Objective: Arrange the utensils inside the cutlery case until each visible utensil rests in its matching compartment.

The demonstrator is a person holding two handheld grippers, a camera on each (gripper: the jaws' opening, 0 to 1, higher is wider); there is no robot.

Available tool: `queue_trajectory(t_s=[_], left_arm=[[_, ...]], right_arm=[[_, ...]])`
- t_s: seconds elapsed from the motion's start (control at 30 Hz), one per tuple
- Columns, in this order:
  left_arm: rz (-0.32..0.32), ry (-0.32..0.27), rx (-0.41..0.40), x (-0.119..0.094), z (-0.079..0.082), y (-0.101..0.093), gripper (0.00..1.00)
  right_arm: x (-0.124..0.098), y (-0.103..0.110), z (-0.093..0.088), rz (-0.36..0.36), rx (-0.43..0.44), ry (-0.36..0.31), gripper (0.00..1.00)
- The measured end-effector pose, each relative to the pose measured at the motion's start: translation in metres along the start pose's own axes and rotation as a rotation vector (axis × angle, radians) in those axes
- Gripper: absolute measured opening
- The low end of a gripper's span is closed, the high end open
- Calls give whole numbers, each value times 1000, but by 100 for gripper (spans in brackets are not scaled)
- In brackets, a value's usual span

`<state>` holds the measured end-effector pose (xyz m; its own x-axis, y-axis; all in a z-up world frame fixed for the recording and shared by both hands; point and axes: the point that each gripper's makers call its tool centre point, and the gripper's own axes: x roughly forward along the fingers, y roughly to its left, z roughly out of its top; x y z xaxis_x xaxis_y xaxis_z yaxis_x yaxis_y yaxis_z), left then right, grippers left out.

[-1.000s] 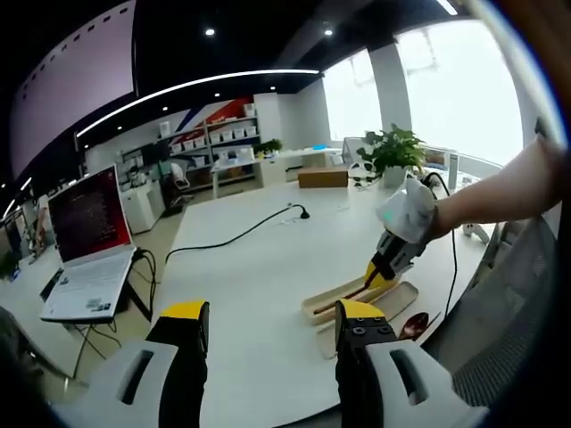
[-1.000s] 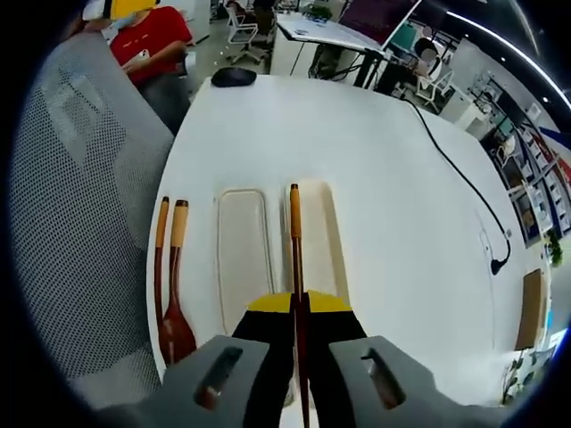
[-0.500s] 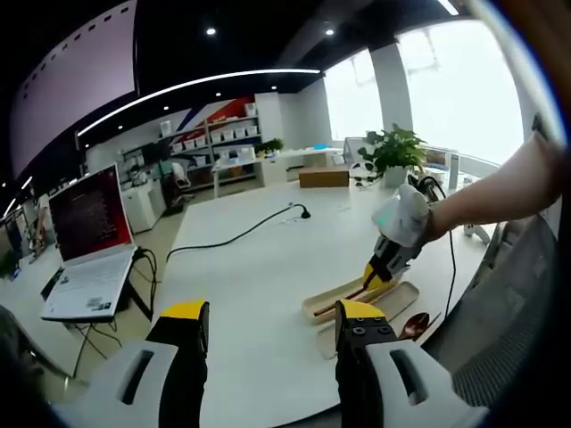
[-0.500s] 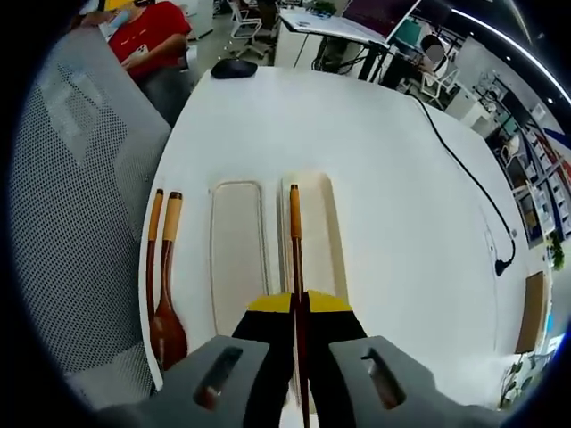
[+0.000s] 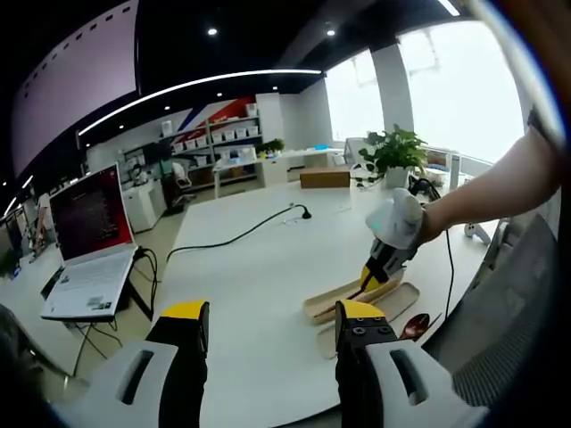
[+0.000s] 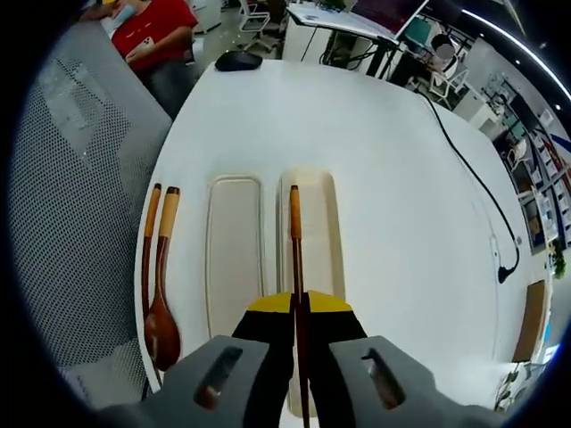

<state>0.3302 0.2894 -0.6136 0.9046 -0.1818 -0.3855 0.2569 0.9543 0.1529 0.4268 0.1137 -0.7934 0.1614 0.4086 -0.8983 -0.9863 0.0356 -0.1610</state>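
right gripper (image 6: 295, 308): clenched on a chopstick (image 6: 294, 245), over the case's (image 6: 234, 267) right tray
left gripper (image 5: 268, 316): released, idle
left: spoon (image 6: 161, 294), second chopstick (image 6: 147, 245), at table's (image 6: 393, 178) edge

1. We record the left gripper (image 5: 270, 314) in the left gripper view as two black jaws, each capped with a yellow tip, rising from light grey moulded housings.
2. Each grey housing carries one elongated dark slot.
3. We record the right gripper (image 6: 293, 303) in the right gripper view as the same build: black jaws, yellow tips, grey housings, one dark slot in each.
4. In the left gripper view, the right gripper has a pale whitish-grey body with a faint green tint on one face, a black neck and a yellow tip.
5. The person's forearm (image 5: 486, 189) behind that body is bare; we see no sleeve on it.
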Motion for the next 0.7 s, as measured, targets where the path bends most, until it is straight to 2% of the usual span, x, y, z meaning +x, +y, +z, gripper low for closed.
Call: queue_trajectory(t_s=[0.13, 0.23, 0.57, 0.7], left_arm=[[-2, 4, 2, 1, -1, 0, 58], [-1, 6, 2, 2, -2, 1, 58], [-1, 12, 2, 3, -4, 1, 58], [0, 16, 2, 3, -5, 1, 58]], right_arm=[[2, -1, -1, 6, -14, 9, 0], [3, -1, 2, 22, 23, -14, 0], [12, -3, -7, 38, 6, 1, 0], [14, -5, -7, 51, 29, 5, 0]])
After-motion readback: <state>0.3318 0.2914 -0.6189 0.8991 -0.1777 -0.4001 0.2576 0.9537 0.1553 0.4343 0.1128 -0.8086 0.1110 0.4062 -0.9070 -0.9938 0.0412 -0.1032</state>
